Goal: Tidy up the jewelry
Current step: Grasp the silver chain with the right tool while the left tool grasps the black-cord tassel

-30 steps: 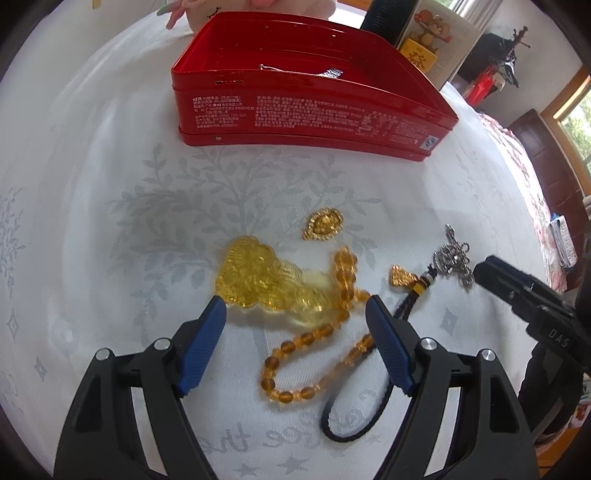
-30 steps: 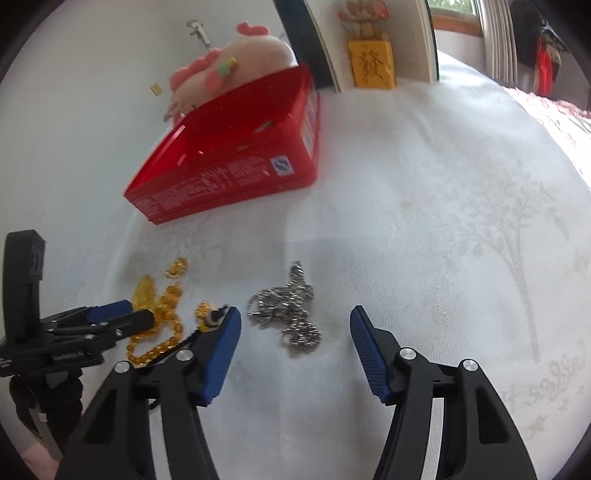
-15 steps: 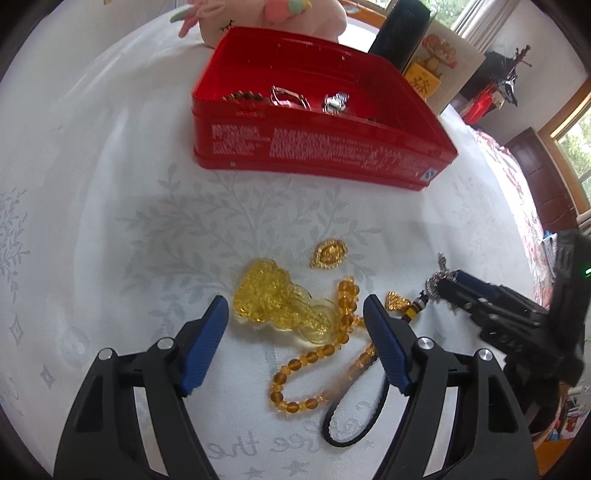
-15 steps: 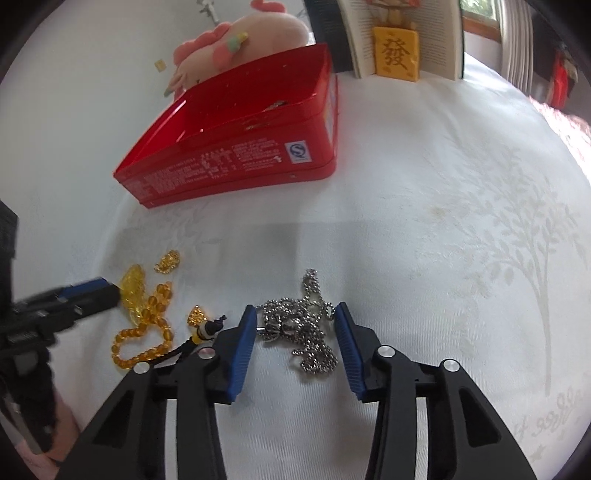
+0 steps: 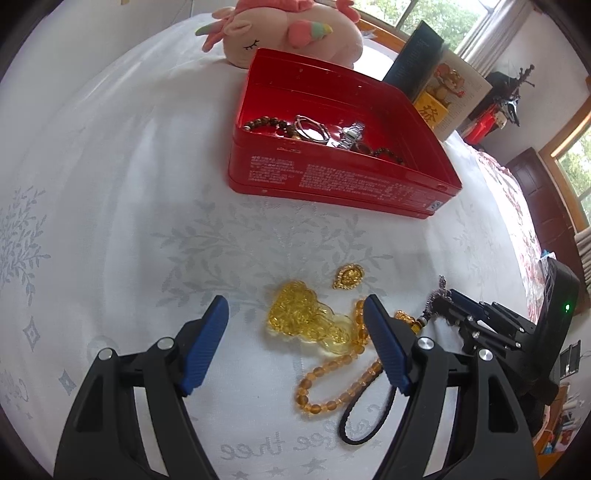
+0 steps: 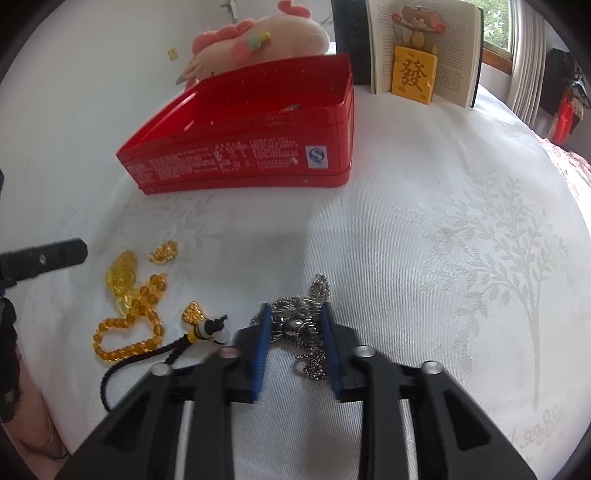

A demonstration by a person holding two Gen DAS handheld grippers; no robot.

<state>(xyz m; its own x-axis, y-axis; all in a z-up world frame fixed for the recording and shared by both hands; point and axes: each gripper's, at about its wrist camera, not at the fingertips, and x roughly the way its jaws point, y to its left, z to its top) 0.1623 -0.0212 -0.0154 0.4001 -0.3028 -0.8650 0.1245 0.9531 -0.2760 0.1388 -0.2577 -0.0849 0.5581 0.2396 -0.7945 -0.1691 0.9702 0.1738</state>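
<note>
Right gripper (image 6: 295,325), pads clasping silver chain (image 6: 301,325)

Daylit room — wood-framed windows (image 5: 576,147), a dark wooden cabinet (image 5: 543,206), white leaf-patterned tablecloth (image 6: 461,236).

A silver chain necklace (image 6: 300,328) is lying bunched on the white cloth, while an amber bead string (image 5: 332,373) is sprawling before the red tin (image 5: 332,181).

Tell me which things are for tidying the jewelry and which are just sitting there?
For the job: red tin, silver chain in the right gripper, amber bead bracelet, gold pendant, left gripper.

Just lying about: plush toy, open book, white tablecloth.
</note>
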